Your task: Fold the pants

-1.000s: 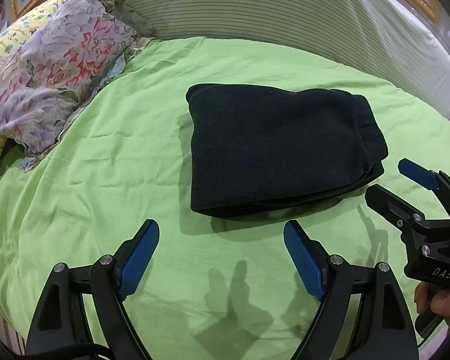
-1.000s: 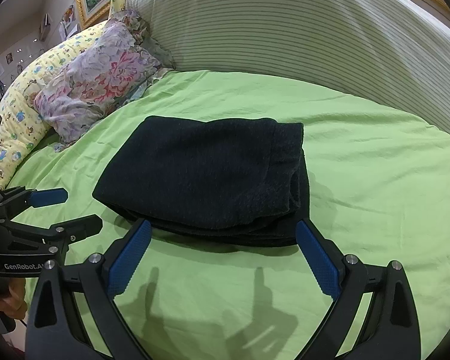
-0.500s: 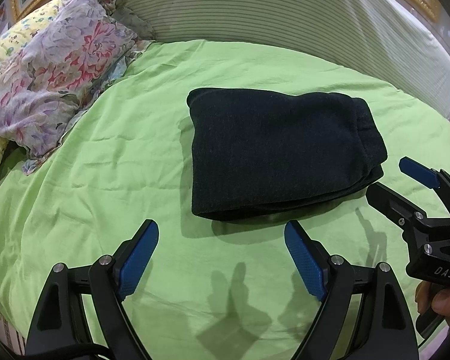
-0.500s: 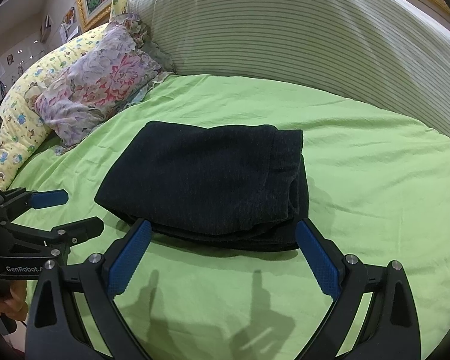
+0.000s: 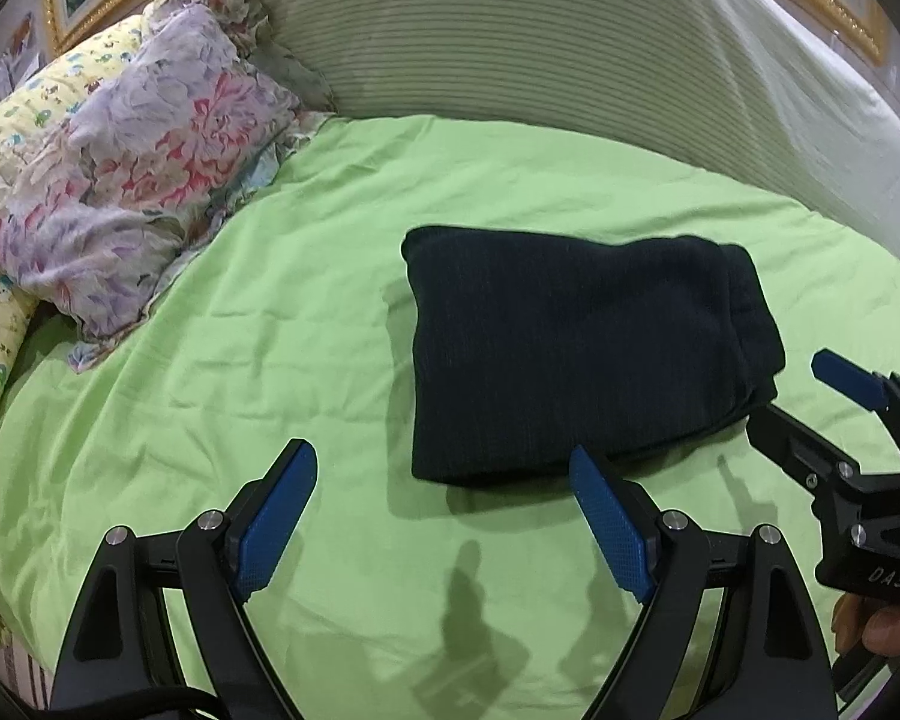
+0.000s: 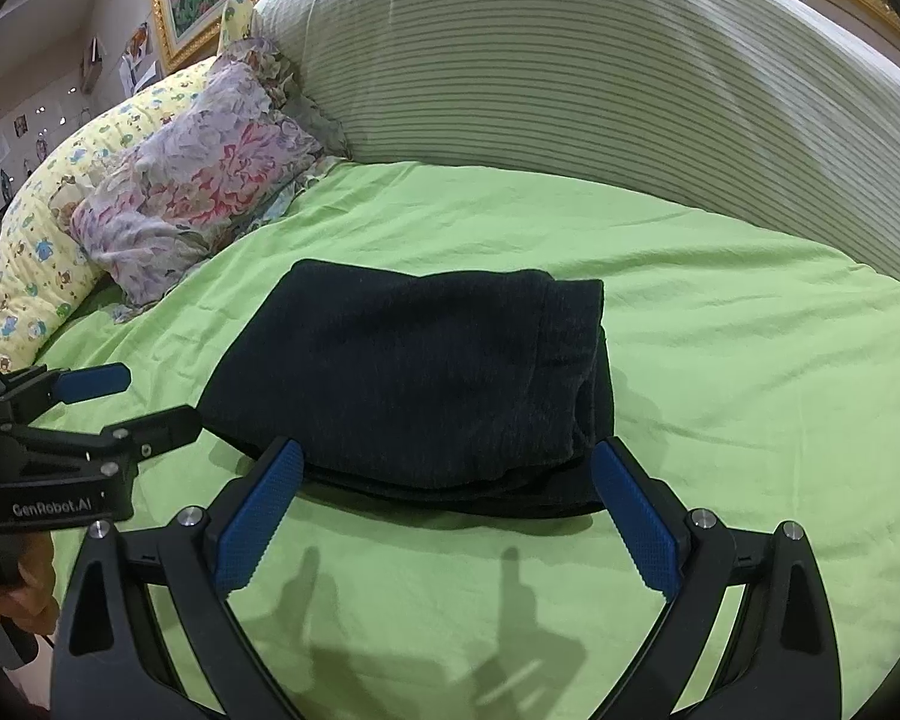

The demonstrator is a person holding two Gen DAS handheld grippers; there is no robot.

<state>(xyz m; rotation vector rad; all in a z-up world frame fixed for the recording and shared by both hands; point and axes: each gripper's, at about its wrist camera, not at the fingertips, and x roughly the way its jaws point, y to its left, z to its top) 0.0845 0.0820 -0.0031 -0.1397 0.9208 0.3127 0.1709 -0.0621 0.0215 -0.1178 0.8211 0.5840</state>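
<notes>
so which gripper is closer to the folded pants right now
Right. The right gripper straddles the near edge of the pants; the left gripper sits off their near-left corner, mostly over the green sheet.

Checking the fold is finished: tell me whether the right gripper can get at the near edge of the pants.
Probably yes. The right gripper is open, its jaws straddling the near edge of the folded pants, with only bare green sheet between.

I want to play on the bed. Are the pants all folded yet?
Looks nearly finished. The pants already lie in a neat folded stack on the green sheet. Nothing is in hand: the left tool and right tool are both open, not touching them. Probably nothing left, maybe a tidy-up.
</notes>
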